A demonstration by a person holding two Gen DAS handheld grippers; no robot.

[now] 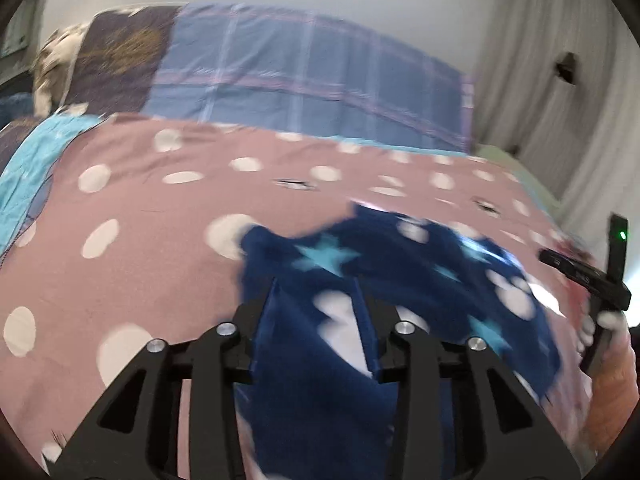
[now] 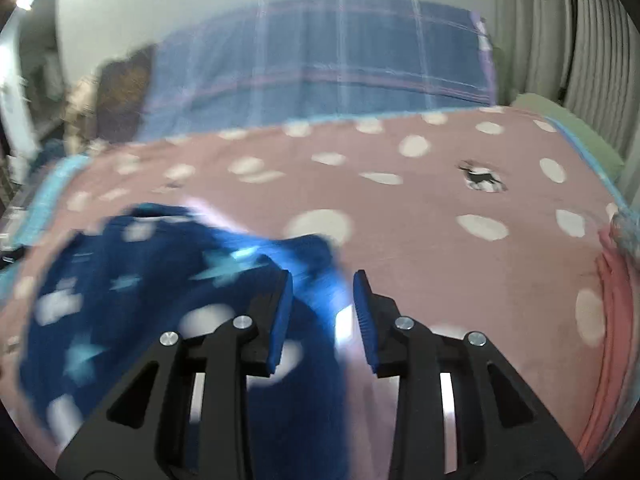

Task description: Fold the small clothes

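A small navy fleece garment [image 1: 404, 264], printed with pale blue stars and white blobs, lies rumpled on the pink bedspread with white polka dots [image 1: 140, 208] that covers the bed. Both views are smeared with motion blur, so the garment's exact shape is hard to make out. The left gripper [image 1: 316, 292] sits low over the near end of the cloth; its blue-padded fingers [image 1: 270, 312] stand apart with navy fabric filling the space between them, released rather than clamped. The right gripper [image 2: 322, 286] is spread as well, its left pad [image 2: 282, 308] touching or just over the garment's right edge, while the right pad hangs over bare bedspread [image 2: 440, 248]. From the right wrist view the garment [image 2: 132, 300] spreads away to the left of the gripper. At the right edge of the left wrist view, part of the other black handheld unit [image 1: 592, 276] shows with a small green light. Behind the bedspread a blue plaid blanket [image 1: 312, 76] is draped across the head of the bed, with a brown patterned cushion [image 1: 120, 56] to its left, and grey curtains [image 1: 560, 80] hang on the right. A pink garment [image 2: 616, 320] lies at the right edge of the bed.
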